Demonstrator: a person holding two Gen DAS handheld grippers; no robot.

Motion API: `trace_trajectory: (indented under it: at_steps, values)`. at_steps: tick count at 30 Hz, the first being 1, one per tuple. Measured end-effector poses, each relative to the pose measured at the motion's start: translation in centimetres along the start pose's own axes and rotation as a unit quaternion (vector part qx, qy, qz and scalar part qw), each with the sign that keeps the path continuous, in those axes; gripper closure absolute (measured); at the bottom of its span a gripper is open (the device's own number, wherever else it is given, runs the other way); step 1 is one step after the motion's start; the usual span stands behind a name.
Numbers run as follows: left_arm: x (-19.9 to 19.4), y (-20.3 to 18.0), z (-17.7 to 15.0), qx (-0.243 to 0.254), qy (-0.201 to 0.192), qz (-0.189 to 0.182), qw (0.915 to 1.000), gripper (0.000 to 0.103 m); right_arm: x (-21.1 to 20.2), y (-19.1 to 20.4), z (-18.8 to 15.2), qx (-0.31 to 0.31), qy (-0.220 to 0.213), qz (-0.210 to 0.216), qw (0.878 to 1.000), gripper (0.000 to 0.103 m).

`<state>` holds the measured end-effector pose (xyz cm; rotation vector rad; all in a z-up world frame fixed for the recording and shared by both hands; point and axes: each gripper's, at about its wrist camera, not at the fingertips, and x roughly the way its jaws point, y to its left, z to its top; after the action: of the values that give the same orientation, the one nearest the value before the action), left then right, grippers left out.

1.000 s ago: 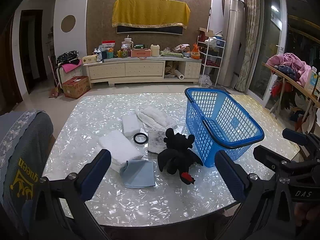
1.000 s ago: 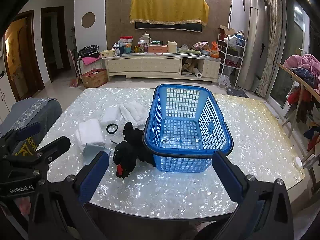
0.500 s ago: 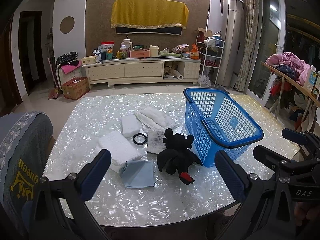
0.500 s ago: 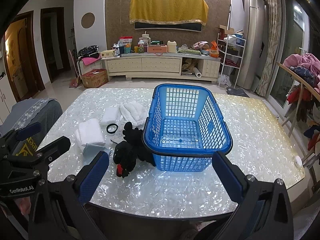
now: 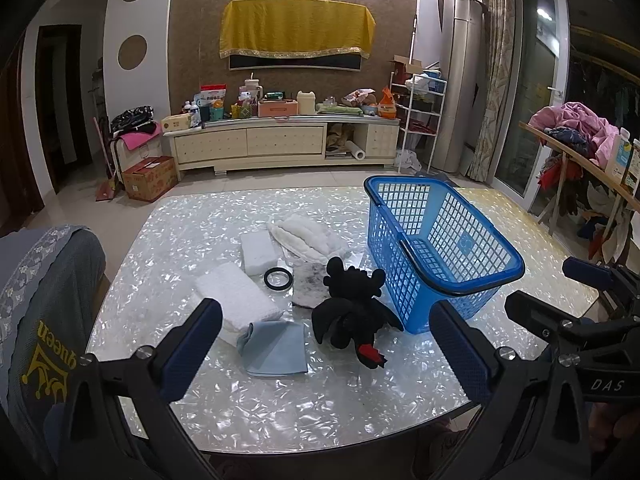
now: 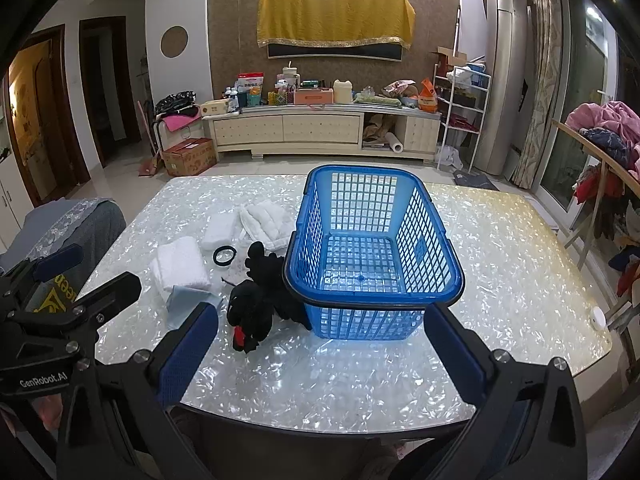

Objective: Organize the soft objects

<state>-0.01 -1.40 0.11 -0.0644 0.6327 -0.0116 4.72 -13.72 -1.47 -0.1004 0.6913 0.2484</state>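
**Soft objects lying beside empty basket as two grippers hang over table edge**

Soft objects are sitting in a loose cluster on the left half of a pearly, shell-patterned table (image 5: 320, 400), none of them in the blue basket (image 6: 374, 256). Nearest the camera, the left gripper (image 5: 326, 354) is hovering above the table's near edge with its blue-padded fingers spread wide apart and holding nothing; the right gripper (image 6: 322, 354) is hanging likewise, its fingers wide apart and empty, facing the basket's near wall. Just beyond the left gripper, a folded light blue cloth (image 5: 276, 346) is lying flat, its far edge touching a folded white towel (image 5: 238, 300). To its right a black plush toy (image 5: 352, 316) with a red tip is sprawling against the basket's near left corner. Behind the toy a black ring (image 5: 278, 279) is resting on the tabletop beside a grey-stained white cloth (image 5: 310, 286). Farther back, a white sponge block (image 5: 258, 253) and a quilted white cloth (image 5: 302, 236) are lying side by side. The basket is standing upright and empty on the table's middle. In the distance, a cluttered cream cabinet (image 5: 280, 146) is lining the wall under a yellow drape (image 5: 296, 28).
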Motion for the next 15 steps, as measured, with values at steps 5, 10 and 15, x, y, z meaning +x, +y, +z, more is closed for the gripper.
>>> trace_trajectory:
  at_steps: [5,10,15]
  values:
    - [-0.09,-0.06,0.04,0.002,-0.001,0.000,1.0000,0.000,-0.01,-0.04,0.04,0.000,0.000,0.000,1.000,0.000]
    - [-0.32,-0.10,0.10,0.003,-0.003,0.000,1.0000,0.000,-0.10,-0.03,0.04,0.001,0.000,0.001,1.000,0.000]
    - [-0.42,-0.16,0.23,0.005,-0.003,-0.001,1.0000,0.000,-0.17,-0.01,0.05,0.001,0.000,0.003,1.000,0.000]
